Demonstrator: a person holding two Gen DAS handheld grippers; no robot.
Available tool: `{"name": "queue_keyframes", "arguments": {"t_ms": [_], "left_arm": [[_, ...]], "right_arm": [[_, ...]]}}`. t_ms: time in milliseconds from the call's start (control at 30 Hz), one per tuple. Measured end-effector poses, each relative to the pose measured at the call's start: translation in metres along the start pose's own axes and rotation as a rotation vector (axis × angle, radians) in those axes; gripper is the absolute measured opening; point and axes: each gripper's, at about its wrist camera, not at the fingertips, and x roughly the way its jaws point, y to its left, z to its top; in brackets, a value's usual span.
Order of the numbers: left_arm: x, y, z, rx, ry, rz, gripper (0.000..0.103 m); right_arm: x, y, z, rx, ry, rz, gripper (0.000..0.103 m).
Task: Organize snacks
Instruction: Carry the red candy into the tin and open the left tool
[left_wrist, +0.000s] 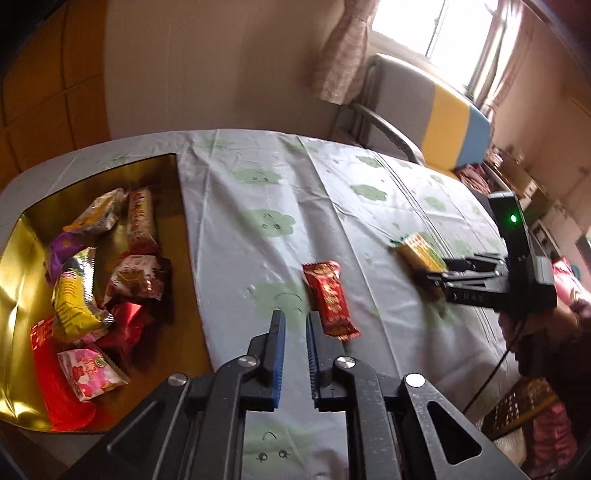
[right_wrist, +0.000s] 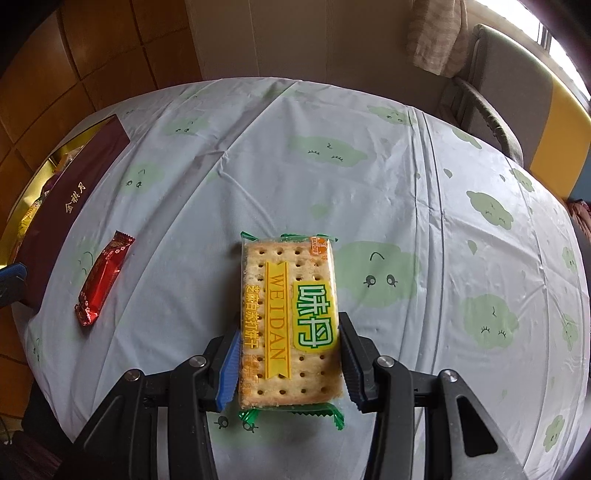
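Right wrist view showed the right gripper (right_wrist: 288, 354) clamped on the long sides of the cracker pack (right_wrist: 290, 317), light but brittle, while the left gripper (left_wrist: 295, 325) hung narrowly open, empty.

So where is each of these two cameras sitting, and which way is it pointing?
Left wrist: on the left gripper, facing forward over the table at the gold box and red snack bar; its fingers show, empty.
Right wrist: on the right gripper, facing the cracker packet its fingers clamp.
Shared: snack bar, cracker packet, tablecloth; the left view shows the right gripper.
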Motion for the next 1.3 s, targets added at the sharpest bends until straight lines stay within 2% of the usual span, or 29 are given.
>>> {"name": "queue_keyframes", "arguments": {"t_ms": [200,333,467,567,633,833,900,1033,1133,1300], "left_arm": [[0.026,-0.024,0.005,0.014,0.066,-0.061,0.019],[0.052,-0.033,0.010,0.026,0.128,-0.057,0.019],[0.068,-0.036,0.017,0.011,0.155,-0.063,0.031],[0.081,-0.037,0.021,0.012,0.176,-0.043,0.030],[0.092,-0.034,0.019,-0.010,0.197,-0.055,0.026],[0.080,-0.030,0.012,-0.039,0.142,-0.060,0.022],[0.066,-0.029,0.011,-0.043,0.112,-0.084,0.022],[0.028,-0.019,0.013,-0.069,0.035,-0.072,0.022],[-0.002,0.005,0.017,-0.113,-0.026,-0.014,0.022],[-0.047,0.075,0.018,-0.250,-0.107,0.124,0.022]], "right_arm": [[-0.002,-0.001,-0.003,0.011,-0.023,0.006,0.048],[-0.003,-0.002,-0.004,0.014,-0.034,0.014,0.048],[-0.003,-0.002,-0.005,0.012,-0.041,0.017,0.048],[-0.003,-0.002,-0.005,0.012,-0.044,0.015,0.048],[-0.003,-0.002,-0.005,0.012,-0.046,0.014,0.048],[-0.004,-0.002,-0.005,0.012,-0.047,0.015,0.048],[-0.004,-0.002,-0.005,0.012,-0.047,0.015,0.048],[-0.004,-0.002,-0.005,0.012,-0.050,0.012,0.048],[-0.004,-0.001,-0.006,0.013,-0.055,0.006,0.048],[-0.004,0.000,-0.005,0.014,-0.049,-0.003,0.048]]}}
